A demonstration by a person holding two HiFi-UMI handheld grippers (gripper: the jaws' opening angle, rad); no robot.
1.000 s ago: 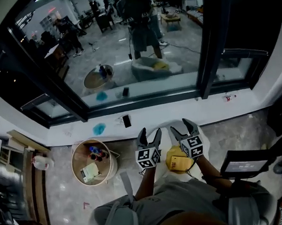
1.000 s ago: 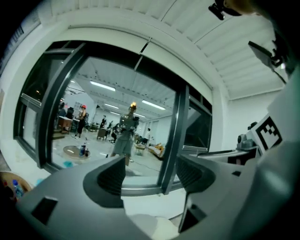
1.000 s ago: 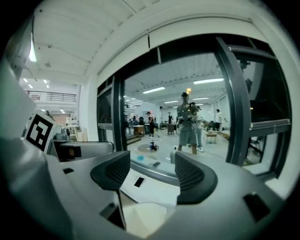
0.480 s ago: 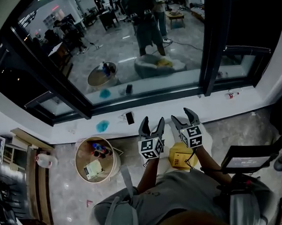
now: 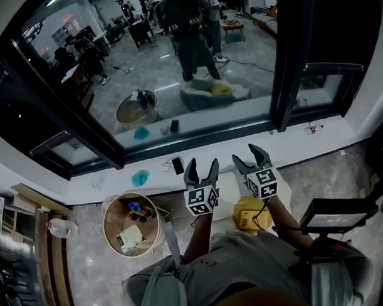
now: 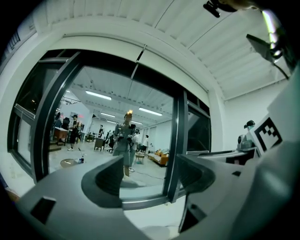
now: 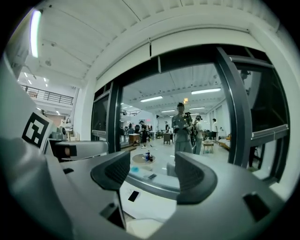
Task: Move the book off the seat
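A yellow book point(image 5: 249, 217) lies on the white seat point(image 5: 226, 183) just in front of the person's lap, partly hidden behind the right forearm. Both grippers are held level above the seat, pointing at the window. My left gripper point(image 5: 202, 166) is open with nothing between its jaws, left of the book. My right gripper point(image 5: 248, 158) is also open and empty, above the book's far side. In the left gripper view the left gripper point(image 6: 147, 178) frames only the window. The right gripper point(image 7: 152, 171) in its own view frames the sill, with a sliver of the white seat point(image 7: 140, 228) below.
A round wooden tub point(image 5: 112, 211) with small items stands on the floor at the left. On the white sill lie a black phone point(image 5: 178, 165) and a blue patch point(image 5: 140, 178). A dark screen on a stand point(image 5: 335, 216) is close on the right. A large window fills the front.
Both grippers have risen a little and shifted toward the window, jaws unchanged. The book lies where it was.
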